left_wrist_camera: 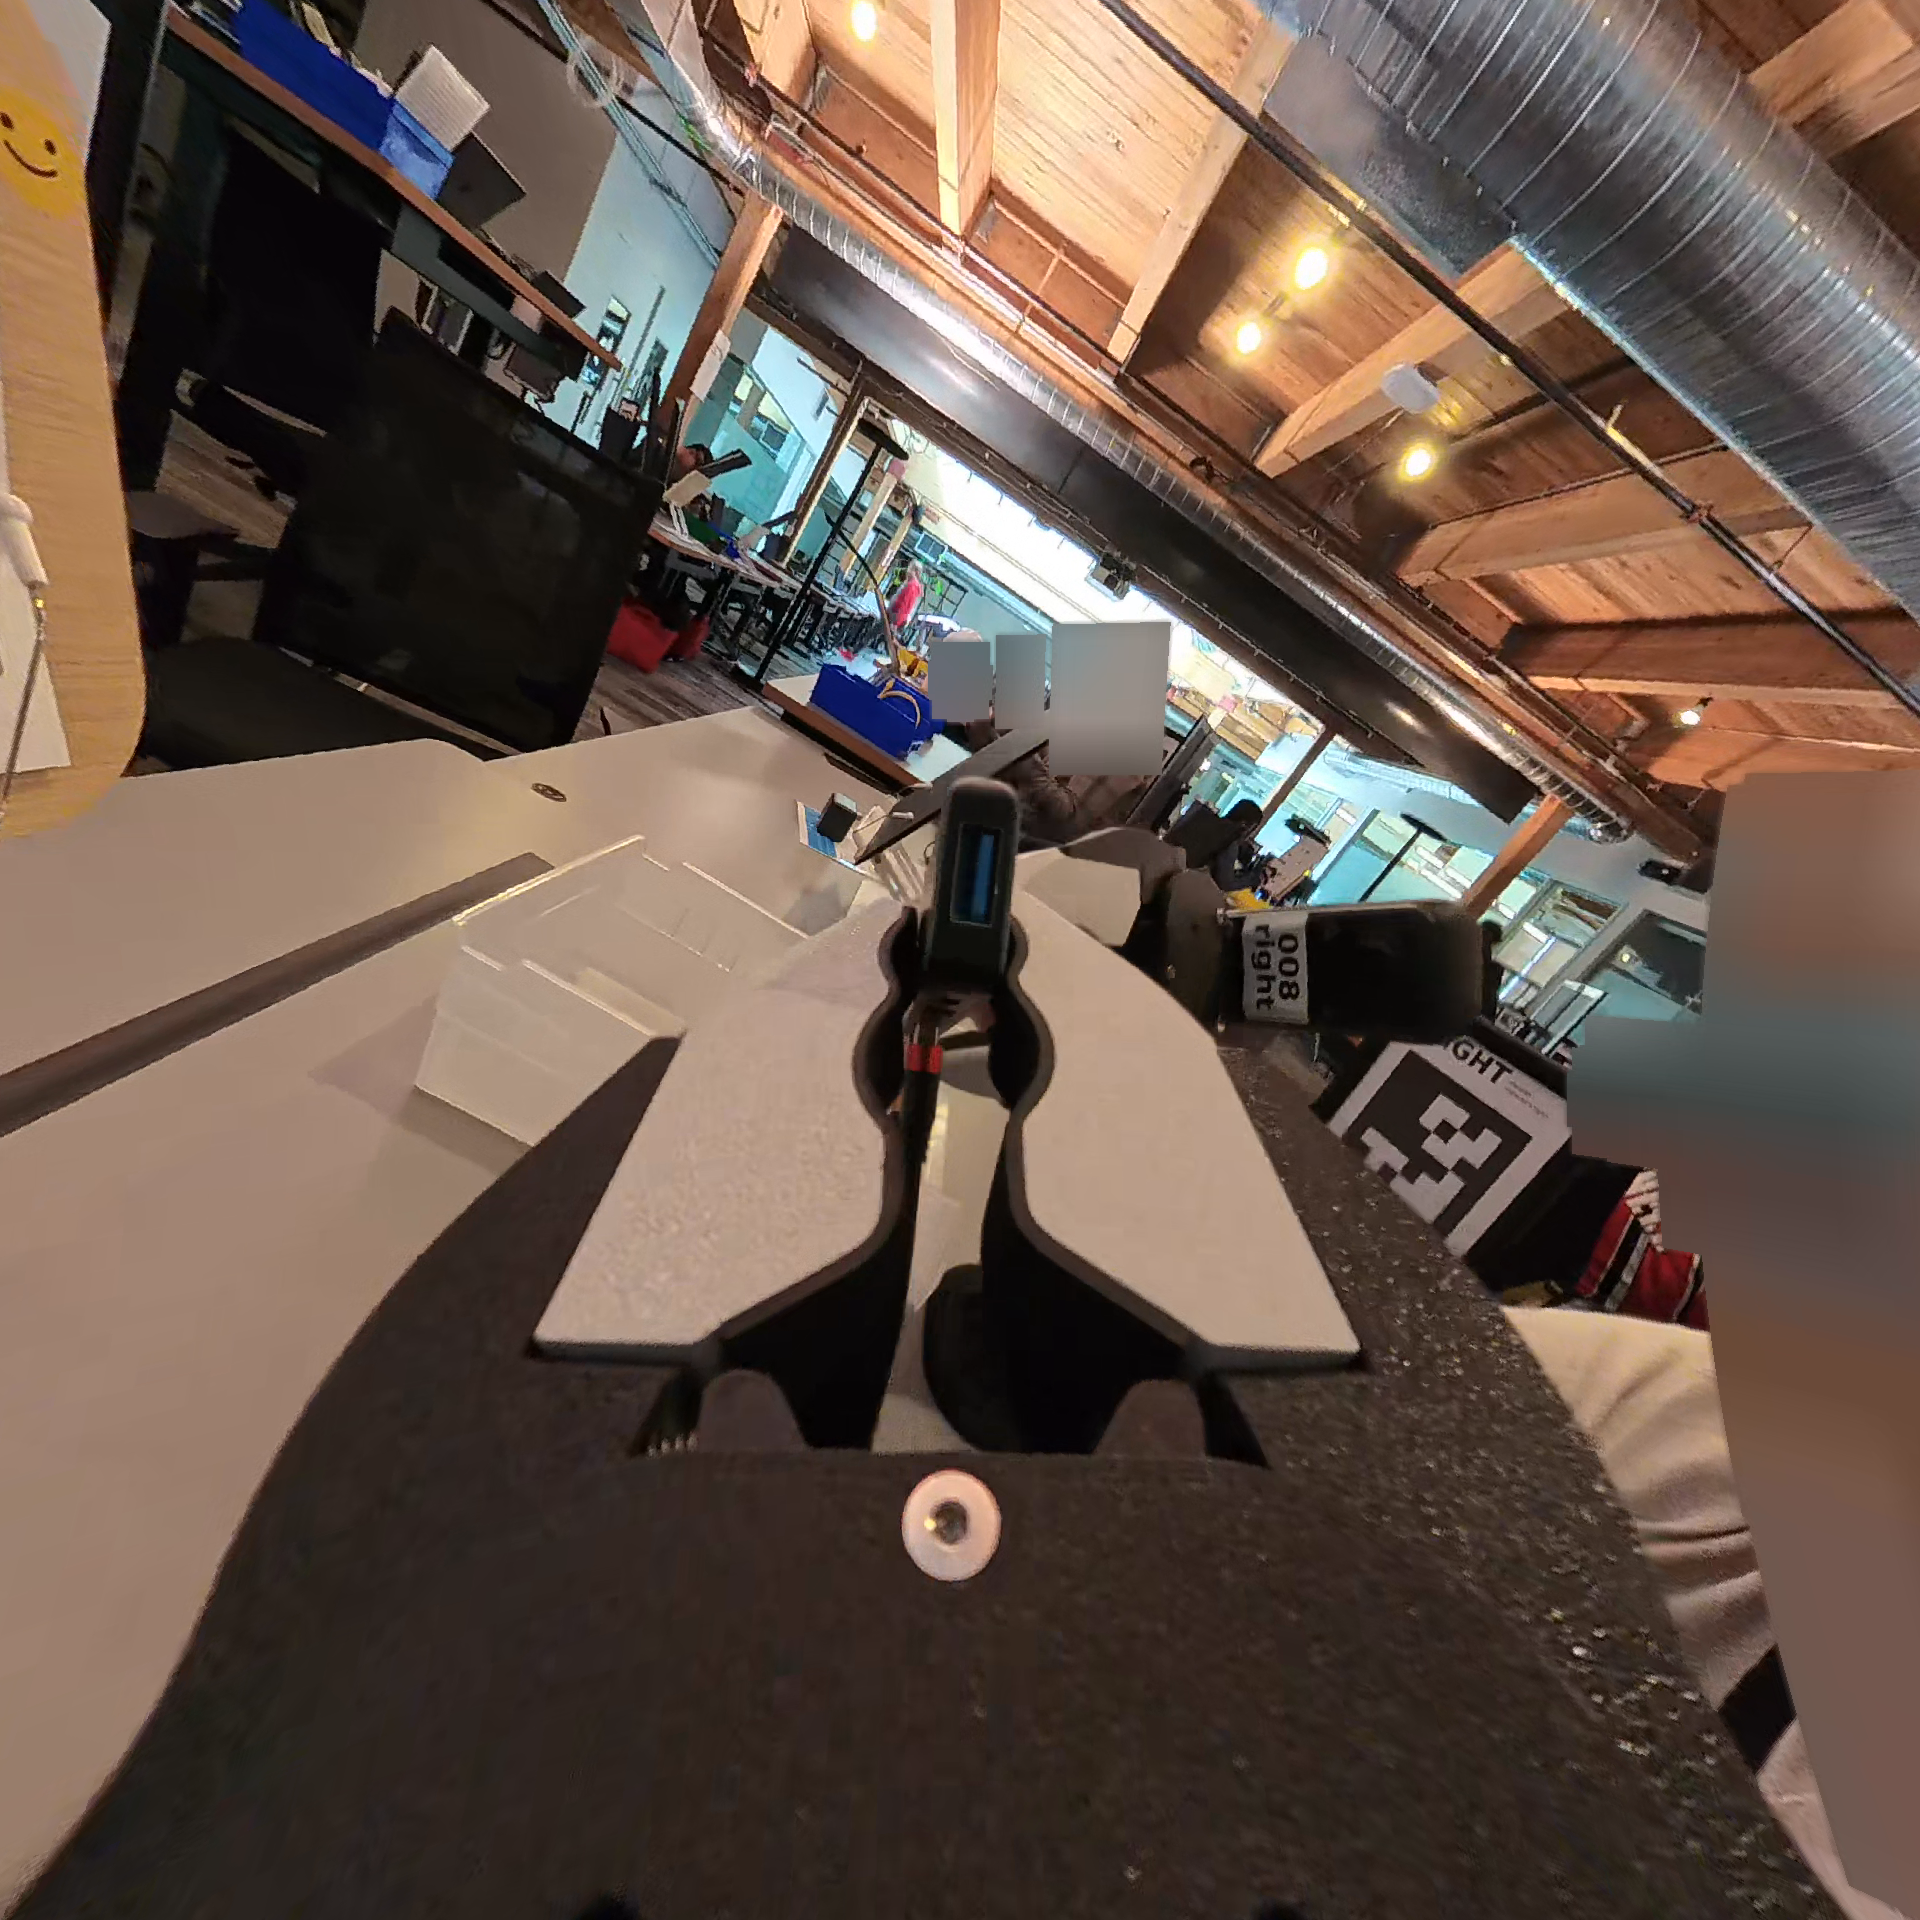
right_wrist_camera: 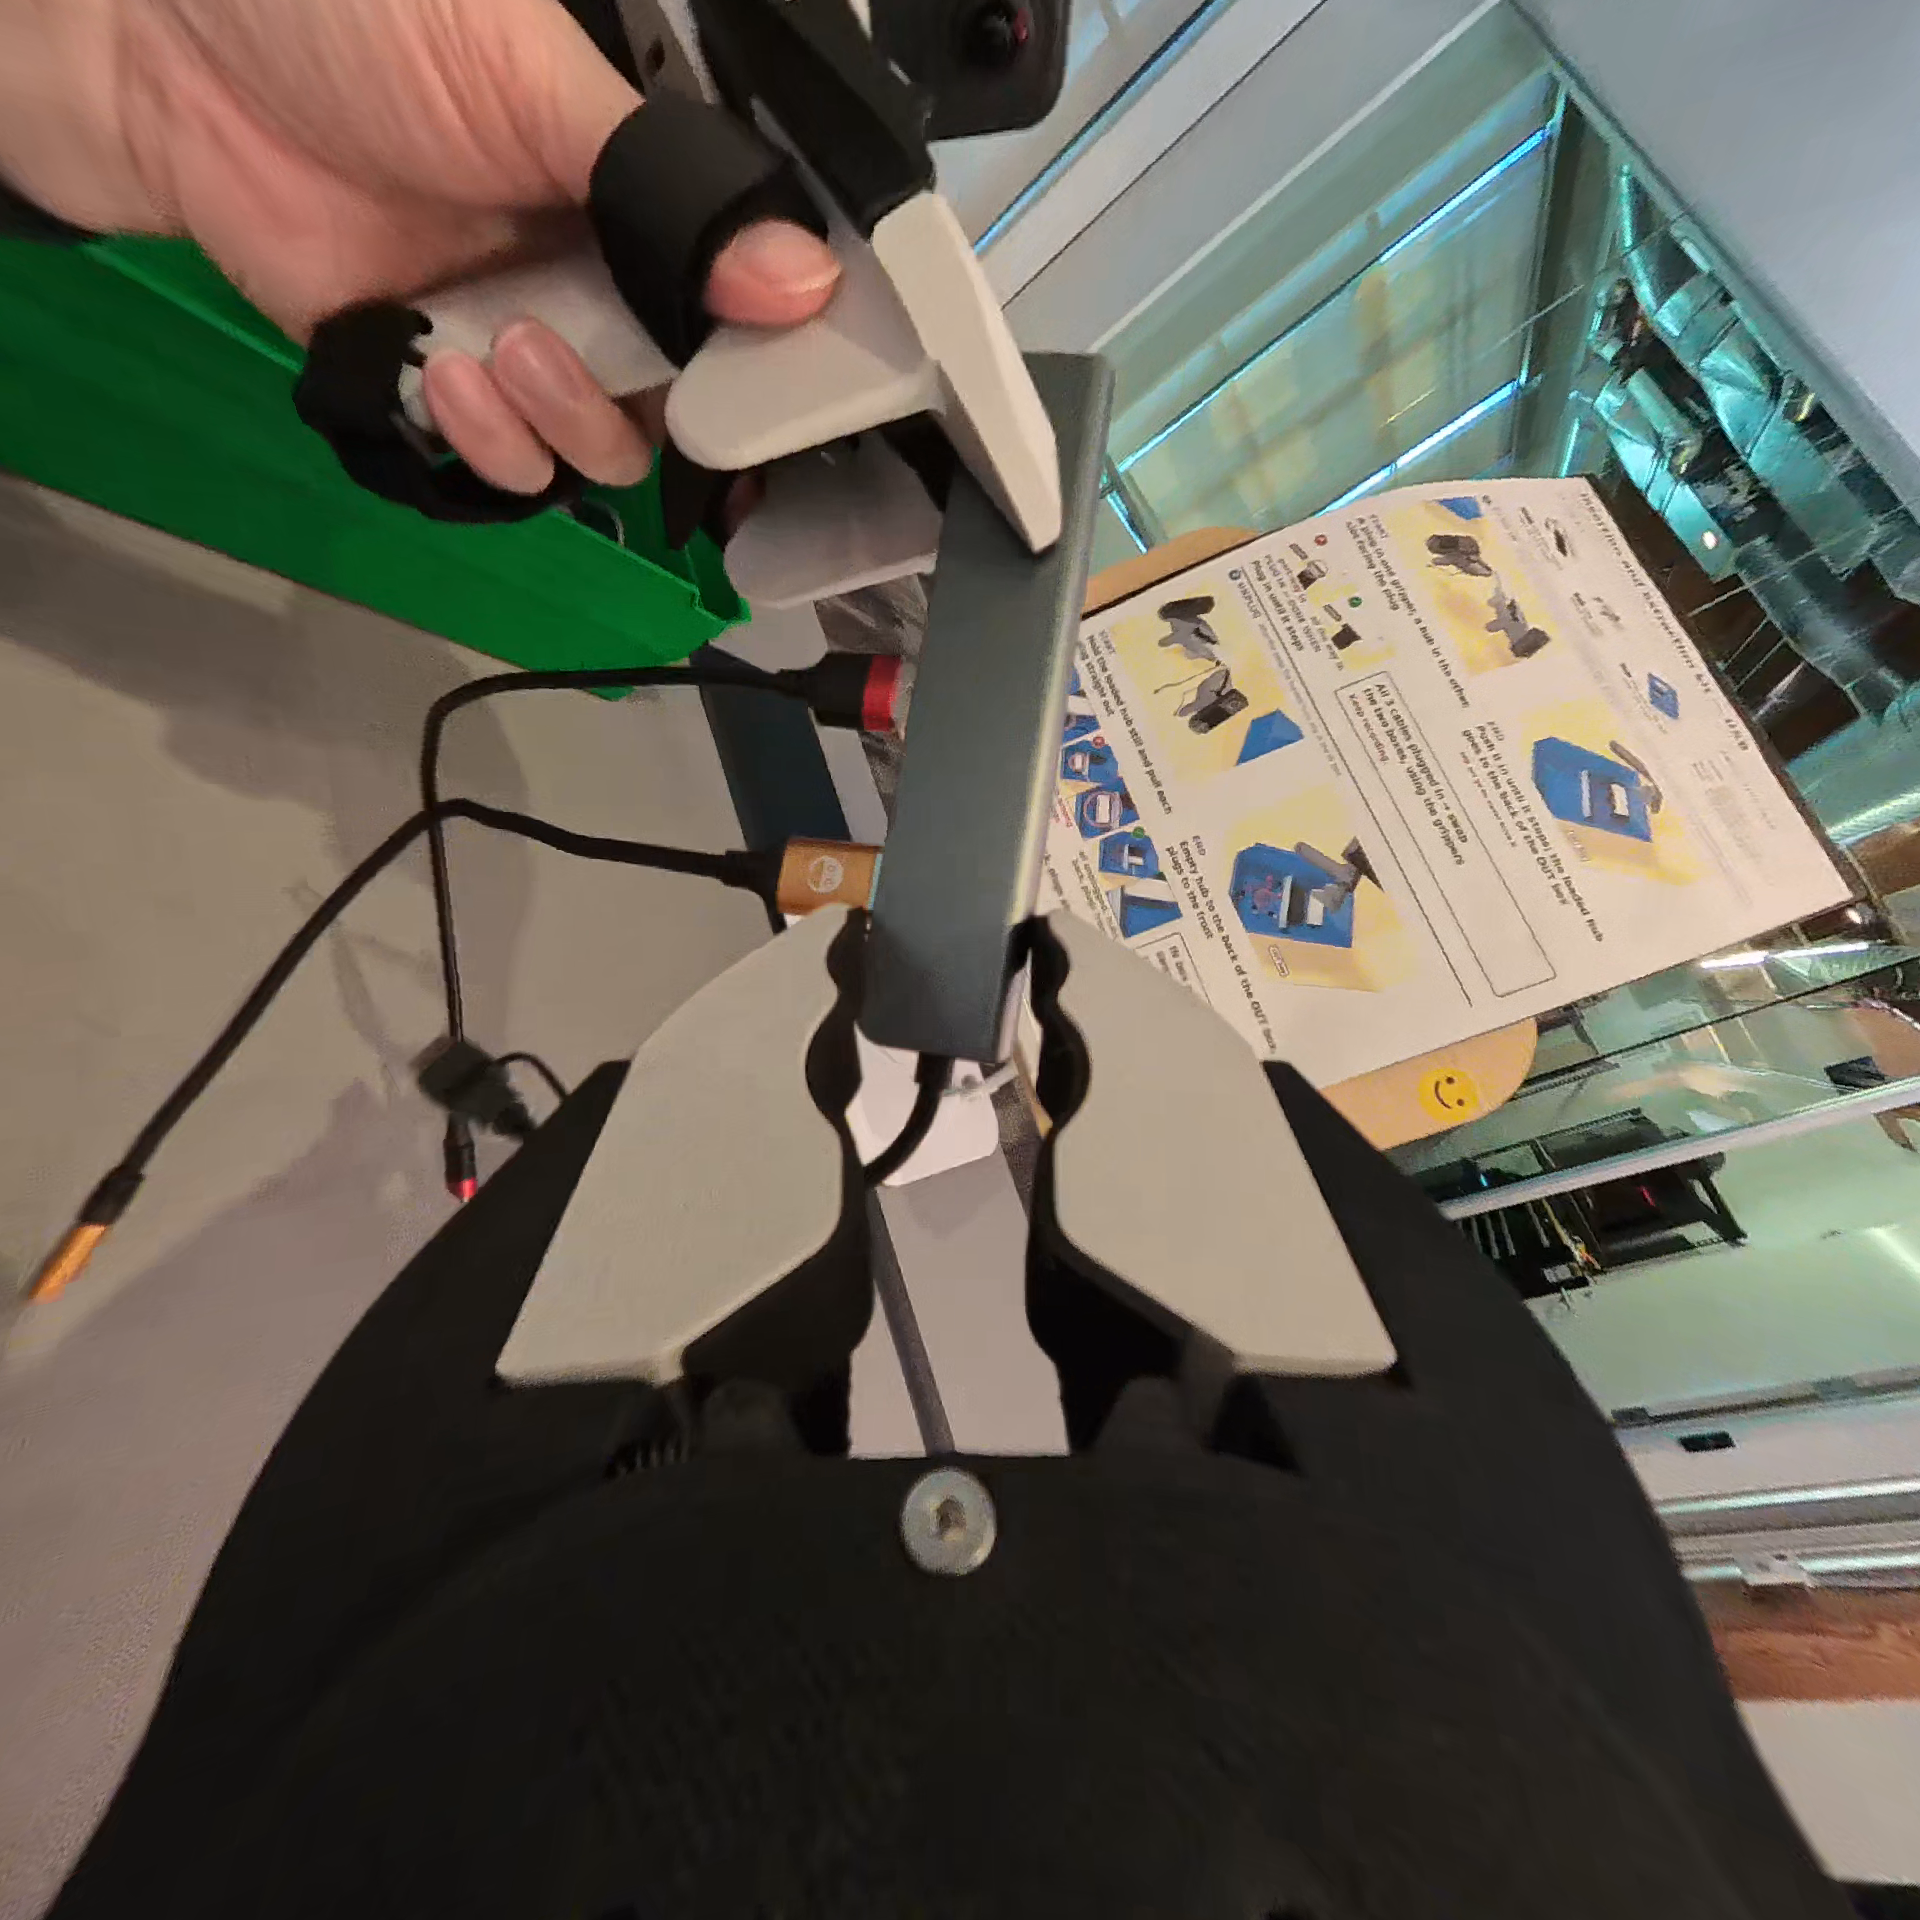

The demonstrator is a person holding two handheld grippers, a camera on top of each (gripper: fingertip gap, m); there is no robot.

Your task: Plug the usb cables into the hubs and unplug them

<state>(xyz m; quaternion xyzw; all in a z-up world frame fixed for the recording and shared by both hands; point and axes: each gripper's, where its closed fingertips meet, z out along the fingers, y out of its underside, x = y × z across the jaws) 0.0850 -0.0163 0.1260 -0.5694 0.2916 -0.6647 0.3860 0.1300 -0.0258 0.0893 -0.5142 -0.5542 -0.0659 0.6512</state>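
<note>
A dark grey USB hub point(right_wrist_camera: 977, 727) is held off the table by both grippers. My right gripper point(right_wrist_camera: 945, 956) is shut on its near end. My left gripper point(right_wrist_camera: 987, 468), held by a hand, is shut on its far end. In the left wrist view the left gripper point(left_wrist_camera: 961, 935) pinches the hub point(left_wrist_camera: 971, 883), which is seen end-on with a blue port facing me. A cable with a red-collared plug point(right_wrist_camera: 873, 691) and one with a gold plug point(right_wrist_camera: 831, 873) sit in the hub's side. Their loose ends, gold point(right_wrist_camera: 68, 1262) and red point(right_wrist_camera: 462, 1179), hang down to the table.
A green bin point(right_wrist_camera: 312, 447) stands on the pale table point(right_wrist_camera: 208, 831) behind the hub. A printed instruction sheet point(right_wrist_camera: 1455, 748) on a wooden board stands to the right. Clear plastic boxes point(left_wrist_camera: 561, 997) sit left of the left gripper. The right gripper's body point(left_wrist_camera: 1351, 966) is close on the right. Across from one pair of fingers to the other is roughly 7 centimetres.
</note>
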